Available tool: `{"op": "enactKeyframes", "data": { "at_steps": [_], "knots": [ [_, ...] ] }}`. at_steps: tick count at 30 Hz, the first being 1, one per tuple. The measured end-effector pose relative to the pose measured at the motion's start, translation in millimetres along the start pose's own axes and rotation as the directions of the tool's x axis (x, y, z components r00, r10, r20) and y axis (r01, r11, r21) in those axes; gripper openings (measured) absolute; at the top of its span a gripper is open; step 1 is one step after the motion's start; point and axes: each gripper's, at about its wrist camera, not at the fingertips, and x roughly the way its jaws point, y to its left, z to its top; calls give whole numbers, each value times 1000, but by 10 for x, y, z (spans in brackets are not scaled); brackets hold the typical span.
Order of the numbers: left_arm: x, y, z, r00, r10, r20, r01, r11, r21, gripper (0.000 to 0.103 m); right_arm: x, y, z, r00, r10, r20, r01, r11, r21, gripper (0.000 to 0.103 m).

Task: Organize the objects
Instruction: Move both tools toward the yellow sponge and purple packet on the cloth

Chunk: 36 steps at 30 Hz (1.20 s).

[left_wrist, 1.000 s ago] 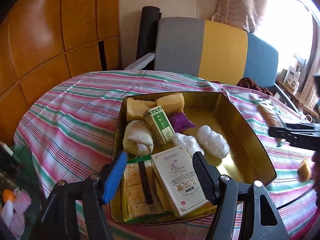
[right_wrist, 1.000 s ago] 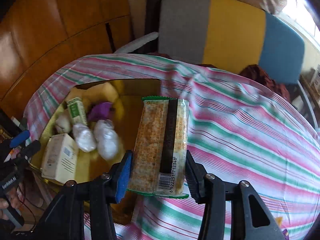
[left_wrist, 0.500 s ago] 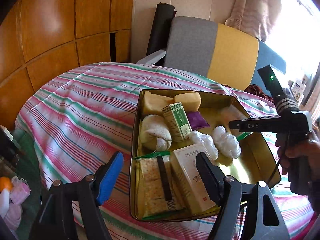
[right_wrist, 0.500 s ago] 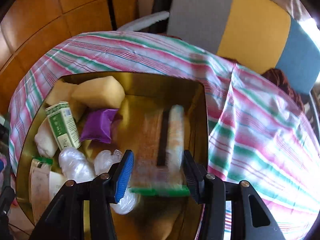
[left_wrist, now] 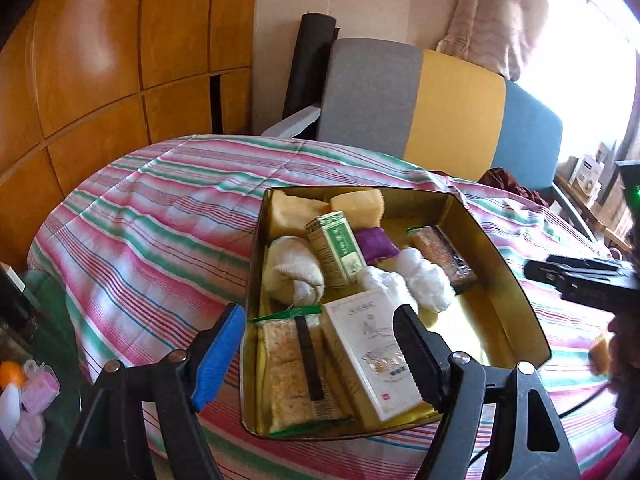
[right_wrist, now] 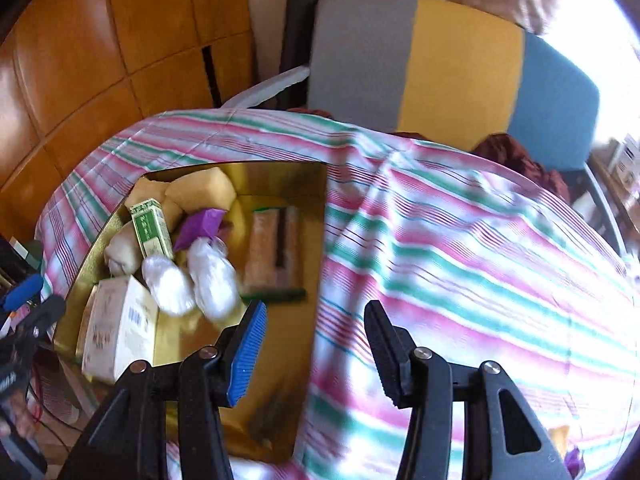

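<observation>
Right tool [right_wrist: 316, 348] is open and empty; cracker pack [right_wrist: 272, 248] lies in gold tin [right_wrist: 256, 380]. Left tool [left_wrist: 320, 354] is open.

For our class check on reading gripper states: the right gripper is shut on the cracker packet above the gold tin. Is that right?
No. The right gripper is open with empty jaws; the right wrist view shows the cracker packet lying inside the gold tin, apart from the jaws.
</observation>
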Motion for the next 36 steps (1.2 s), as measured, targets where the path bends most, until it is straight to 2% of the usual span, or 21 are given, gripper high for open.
{"op": "enactKeyframes", "data": {
  "at_steps": [11,16,22,28,36],
  "knots": [
    [-141,-301,-19,1000,-22,21,20,996,84,80,-513,-740,-670,991,-133,-7,133,987,95,51],
    [-161,-436,-26,999,-35,21,32,992,123,80,-732,-1192,-929,981,-193,-8,191,961,201,51],
    [-167,-587,-35,999,-45,15,42,985,165,80,-970,-1715,-1209,966,-257,21,230,898,374,52],
    [-165,-741,-59,998,-59,9,56,978,203,80,-1080,-2073,-1417,966,-253,58,176,802,571,52],
    [-123,-947,-83,996,-85,-8,85,967,240,80,-1191,-2288,-1563,964,-252,90,123,716,687,54]
  ]
}}
